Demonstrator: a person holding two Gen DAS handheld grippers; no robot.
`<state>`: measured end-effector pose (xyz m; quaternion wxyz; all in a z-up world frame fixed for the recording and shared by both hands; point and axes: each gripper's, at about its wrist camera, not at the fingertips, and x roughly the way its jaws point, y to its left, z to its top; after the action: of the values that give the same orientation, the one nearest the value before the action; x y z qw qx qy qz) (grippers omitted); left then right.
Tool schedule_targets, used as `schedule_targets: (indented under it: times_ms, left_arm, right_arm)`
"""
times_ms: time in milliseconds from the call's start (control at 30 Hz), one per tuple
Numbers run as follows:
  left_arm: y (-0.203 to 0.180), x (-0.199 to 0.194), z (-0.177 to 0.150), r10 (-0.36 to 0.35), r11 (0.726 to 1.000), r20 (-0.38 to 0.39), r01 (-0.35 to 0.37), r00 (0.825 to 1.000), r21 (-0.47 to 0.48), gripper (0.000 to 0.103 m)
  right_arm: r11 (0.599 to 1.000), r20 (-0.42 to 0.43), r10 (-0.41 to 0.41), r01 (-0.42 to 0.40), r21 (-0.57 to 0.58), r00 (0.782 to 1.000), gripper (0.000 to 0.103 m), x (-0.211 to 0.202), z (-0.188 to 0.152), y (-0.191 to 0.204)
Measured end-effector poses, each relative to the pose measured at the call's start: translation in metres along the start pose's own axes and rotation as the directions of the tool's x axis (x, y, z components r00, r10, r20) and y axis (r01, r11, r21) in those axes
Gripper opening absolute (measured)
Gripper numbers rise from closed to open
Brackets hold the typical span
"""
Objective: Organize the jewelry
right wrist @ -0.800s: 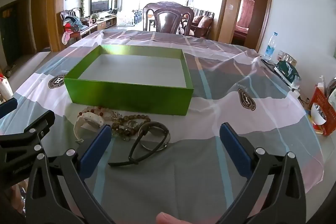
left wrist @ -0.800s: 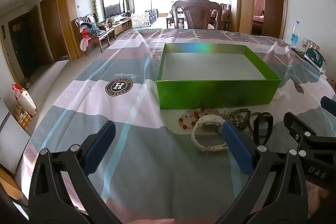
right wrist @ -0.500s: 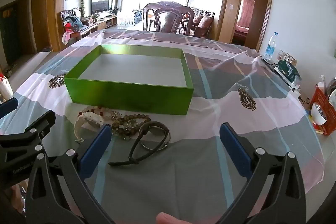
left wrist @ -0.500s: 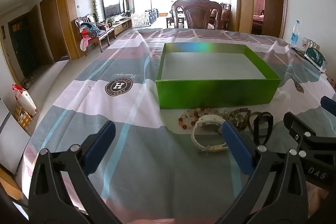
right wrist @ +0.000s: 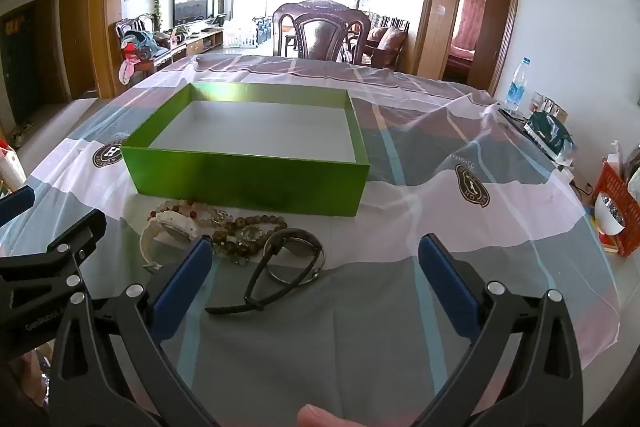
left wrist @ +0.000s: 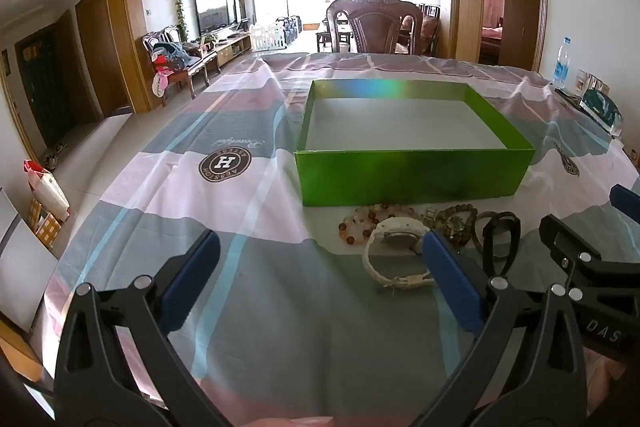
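An empty green box (left wrist: 412,179) (right wrist: 248,183) with a white floor stands on the checked tablecloth. In front of its near wall lies a jewelry cluster: a white watch (left wrist: 394,255) (right wrist: 168,227), a pale bead bracelet (left wrist: 360,221) (right wrist: 176,206), a brown bead bracelet (left wrist: 454,221) (right wrist: 250,231) and a black watch (left wrist: 498,239) (right wrist: 288,259) over a metal bangle. My left gripper (left wrist: 320,267) hangs open, the white watch just past its right finger. My right gripper (right wrist: 316,267) is open too, nothing between its fingers, the black watch just ahead of its left finger.
A water bottle (right wrist: 517,83), a dark packet (right wrist: 550,135) and an orange basket (right wrist: 618,211) sit along the table's right side. A carved wooden chair (right wrist: 322,35) stands beyond the far edge. The cloth drops off at the left edge toward a tiled floor.
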<state>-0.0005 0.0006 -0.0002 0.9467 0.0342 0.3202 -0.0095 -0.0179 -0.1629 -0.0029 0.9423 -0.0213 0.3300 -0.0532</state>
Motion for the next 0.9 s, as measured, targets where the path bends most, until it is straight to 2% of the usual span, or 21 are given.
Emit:
schedule_targets:
  times_ms: [900]
  left_arm:
    - [-0.0008, 0.0003, 0.0005, 0.001, 1.0, -0.003, -0.001, 1.0, 0.002, 0.1]
  right_arm:
    - [1.0, -0.003, 0.0, 0.0, 0.002, 1.0, 0.101, -0.0014, -0.002, -0.0004]
